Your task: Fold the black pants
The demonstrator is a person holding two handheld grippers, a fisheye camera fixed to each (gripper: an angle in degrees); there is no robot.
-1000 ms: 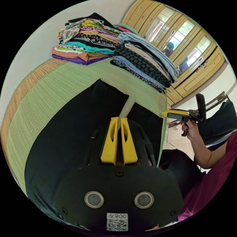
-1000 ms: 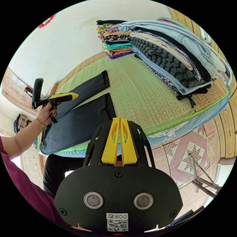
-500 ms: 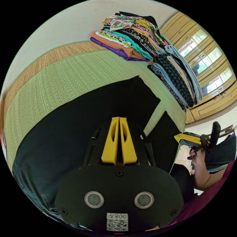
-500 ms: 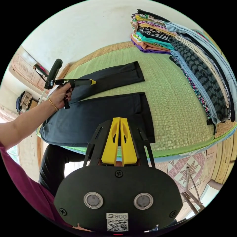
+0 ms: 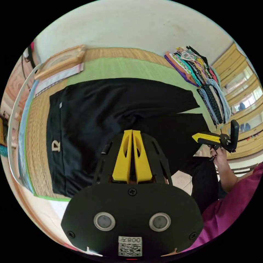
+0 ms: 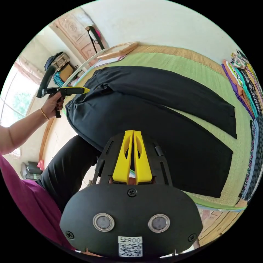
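The black pants [image 6: 164, 109] are lying flat, legs parted, ahead of both grippers, ready for folding. The left gripper [image 5: 132, 131] and right gripper [image 6: 133, 131] are hovering with jaws pressed together, holding nothing.

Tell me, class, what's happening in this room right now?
A person holds a gripper in each hand over black pants spread flat on a green mat. The left gripper and right gripper are both shut, holding nothing. No fold has been made. Stacks of folded clothes sit past the pant legs.
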